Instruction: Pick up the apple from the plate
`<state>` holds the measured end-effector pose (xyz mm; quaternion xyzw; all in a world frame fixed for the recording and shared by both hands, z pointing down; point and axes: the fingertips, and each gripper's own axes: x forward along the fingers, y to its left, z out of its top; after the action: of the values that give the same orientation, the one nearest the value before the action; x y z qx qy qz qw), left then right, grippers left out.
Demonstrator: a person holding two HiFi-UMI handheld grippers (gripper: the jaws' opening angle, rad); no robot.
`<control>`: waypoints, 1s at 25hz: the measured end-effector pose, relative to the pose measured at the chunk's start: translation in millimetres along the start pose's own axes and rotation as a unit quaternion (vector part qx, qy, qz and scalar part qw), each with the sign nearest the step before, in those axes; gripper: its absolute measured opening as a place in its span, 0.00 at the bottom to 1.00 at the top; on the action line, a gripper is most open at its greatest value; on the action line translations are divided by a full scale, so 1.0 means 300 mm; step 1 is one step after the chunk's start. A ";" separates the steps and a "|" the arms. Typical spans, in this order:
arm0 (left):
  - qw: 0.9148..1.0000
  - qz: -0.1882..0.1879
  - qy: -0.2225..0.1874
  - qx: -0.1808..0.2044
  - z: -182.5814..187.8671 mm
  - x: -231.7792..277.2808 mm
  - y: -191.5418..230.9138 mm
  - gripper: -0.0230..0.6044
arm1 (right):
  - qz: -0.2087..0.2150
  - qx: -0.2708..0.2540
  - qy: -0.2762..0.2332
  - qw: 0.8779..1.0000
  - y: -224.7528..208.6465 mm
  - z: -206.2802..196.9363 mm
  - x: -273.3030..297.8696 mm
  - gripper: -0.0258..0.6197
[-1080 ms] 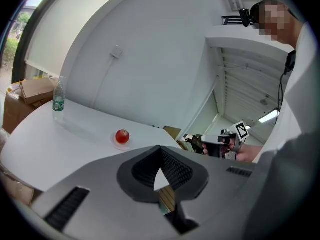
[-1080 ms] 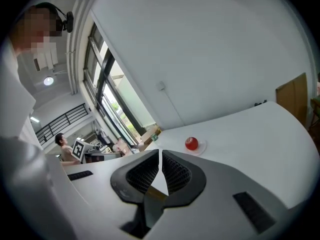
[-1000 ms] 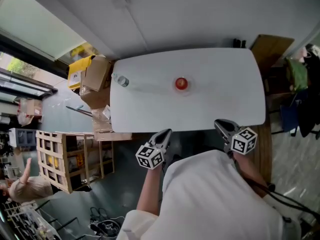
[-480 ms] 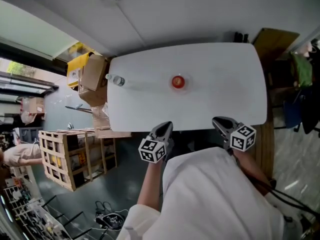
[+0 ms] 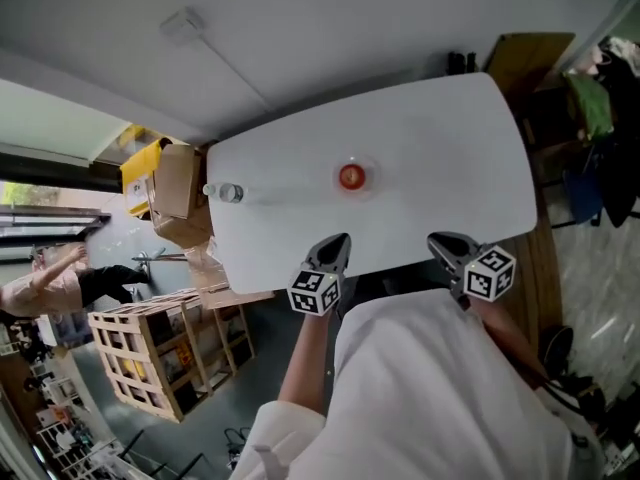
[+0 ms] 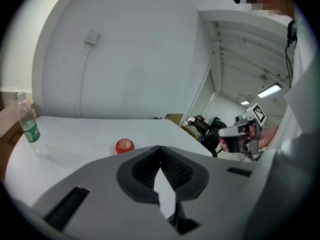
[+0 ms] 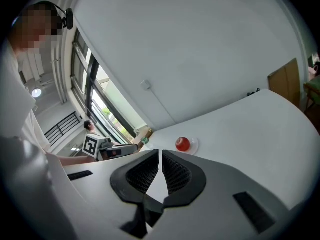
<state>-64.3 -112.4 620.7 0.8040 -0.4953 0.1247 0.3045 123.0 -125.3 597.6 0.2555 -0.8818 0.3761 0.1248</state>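
Note:
A red apple (image 5: pixel 351 176) sits on a small pale plate (image 5: pixel 366 182) near the middle of the white table (image 5: pixel 450 148). Both gripper views show it ahead of the jaws: the apple (image 6: pixel 124 146) and the apple (image 7: pixel 182 144) on its plate (image 7: pixel 193 145). My left gripper (image 5: pixel 336 244) is at the table's near edge, shut and empty, well short of the apple. My right gripper (image 5: pixel 446 245) is level with it further right, its jaws also together with nothing between them. From their own cameras, the left gripper (image 6: pixel 160 150) and right gripper (image 7: pixel 160 155) both point toward the apple.
A clear plastic bottle (image 5: pixel 224 193) stands at the table's left end. Cardboard boxes (image 5: pixel 178 196) and a wooden crate (image 5: pixel 160 353) lie left of the table, where a person (image 5: pixel 60 286) bends. A wooden board (image 5: pixel 522 56) leans at the far right corner.
My left gripper has moved forward up to the table's near edge. The right gripper has shifted only a little. The apple stays on its plate.

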 end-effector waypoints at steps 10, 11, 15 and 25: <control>0.995 -0.052 0.053 0.062 0.024 0.213 0.198 0.16 | -0.075 0.033 -0.024 0.996 -0.010 0.010 0.017 0.11; 0.994 -0.057 0.060 0.070 0.023 0.239 0.214 0.19 | -0.081 0.037 -0.026 0.996 -0.010 0.008 0.016 0.11; 0.986 -0.084 0.093 0.105 0.010 0.343 0.261 0.23 | -0.107 0.061 -0.036 0.992 -0.013 -0.009 0.009 0.11; 0.967 -0.123 0.148 0.169 -0.047 0.540 0.348 0.44 | -0.146 0.092 -0.037 0.984 0.009 -0.059 0.034 0.11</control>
<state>-76.6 -254.3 751.3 0.8712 -0.3133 0.2861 0.2469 113.5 -114.4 612.3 0.4053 -0.8010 0.4236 0.1216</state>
